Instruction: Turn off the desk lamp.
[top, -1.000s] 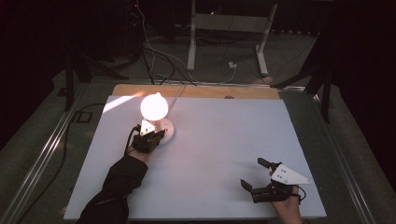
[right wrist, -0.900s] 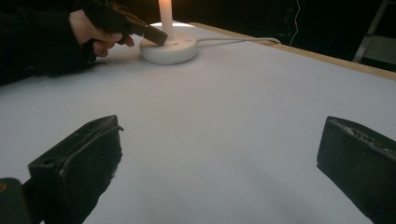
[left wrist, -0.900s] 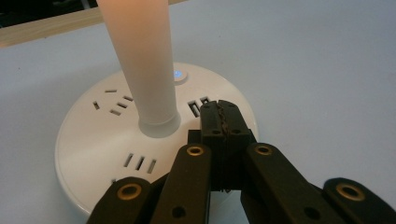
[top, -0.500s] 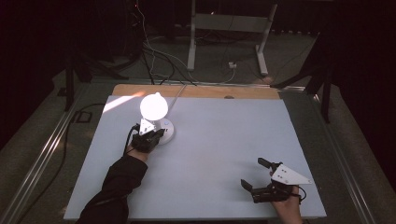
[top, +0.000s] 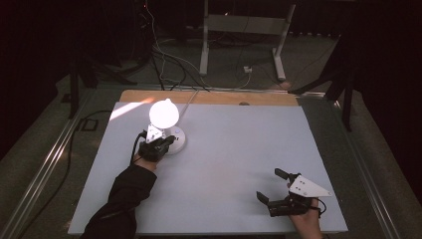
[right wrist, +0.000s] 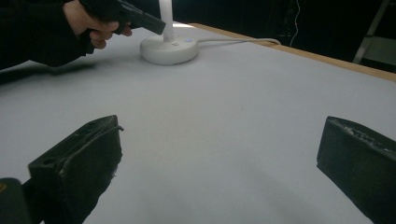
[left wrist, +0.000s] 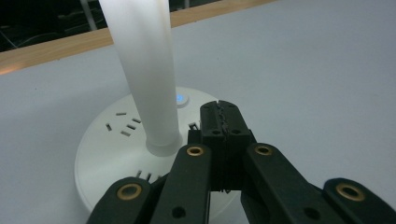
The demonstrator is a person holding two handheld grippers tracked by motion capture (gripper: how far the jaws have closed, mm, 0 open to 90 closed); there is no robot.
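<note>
A lit white desk lamp (top: 164, 113) stands on a round white base (top: 178, 141) at the back left of the white table (top: 234, 149). My left gripper (top: 166, 143) is shut with nothing between its jaws. Its tips (left wrist: 220, 112) hover over the base (left wrist: 107, 140), just short of a small blue-lit button (left wrist: 180, 98) and right of the lamp's stem (left wrist: 144, 70). My right gripper (top: 269, 185) is open and holds nothing, low over the table's front right (right wrist: 224, 154). From there I see the lamp base (right wrist: 168, 49) and the left gripper (right wrist: 156, 25) far off.
The lamp's white cable (right wrist: 233, 42) runs from the base toward the table's wooden back edge (top: 209, 97). Beyond the table, cables and a metal stand (top: 239, 30) sit on the dark floor. A metal rail (top: 45, 164) runs along the left side.
</note>
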